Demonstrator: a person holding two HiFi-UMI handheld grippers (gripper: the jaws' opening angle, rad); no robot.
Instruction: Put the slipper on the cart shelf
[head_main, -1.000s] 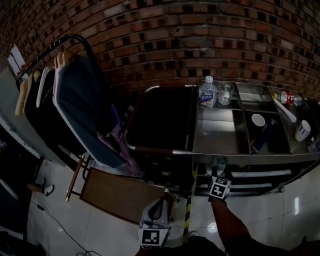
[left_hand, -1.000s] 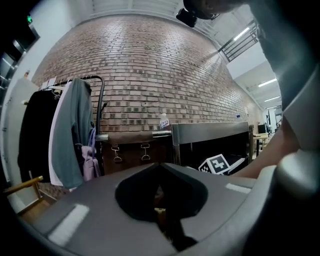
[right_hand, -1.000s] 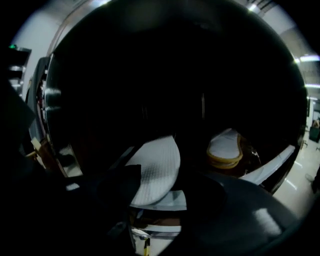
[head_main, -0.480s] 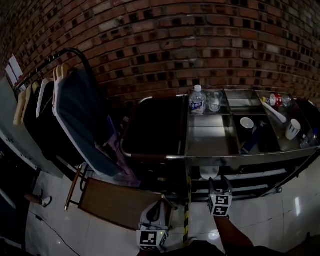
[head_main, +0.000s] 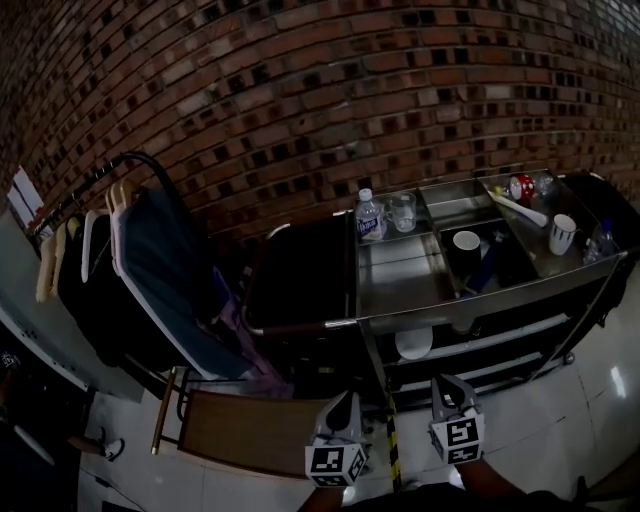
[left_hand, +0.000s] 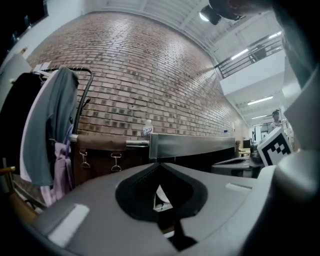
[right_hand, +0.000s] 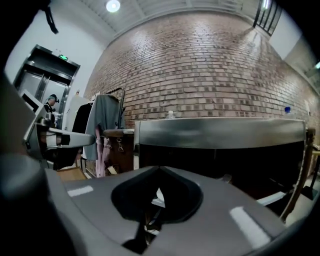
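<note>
The white, rounded slipper (head_main: 413, 343) lies on the lower shelf of the steel cart (head_main: 400, 305), right of centre in the head view, under its shiny, compartmented top. Below it, near the bottom edge, the right claw (head_main: 452, 387) is closed with nothing in it, apart from the slipper. The left claw (head_main: 343, 402) beside it is likewise closed and empty. A clear plastic bottle (head_main: 369, 216) on the cart top bears a blue label too small to read. A rough red brick wall (head_main: 300, 90) fills the upper frame.

Cart (head_main: 395, 282) glossy steel; wall (head_main: 300, 100) rough brick; floor (head_main: 570, 400) glossy tile.
</note>
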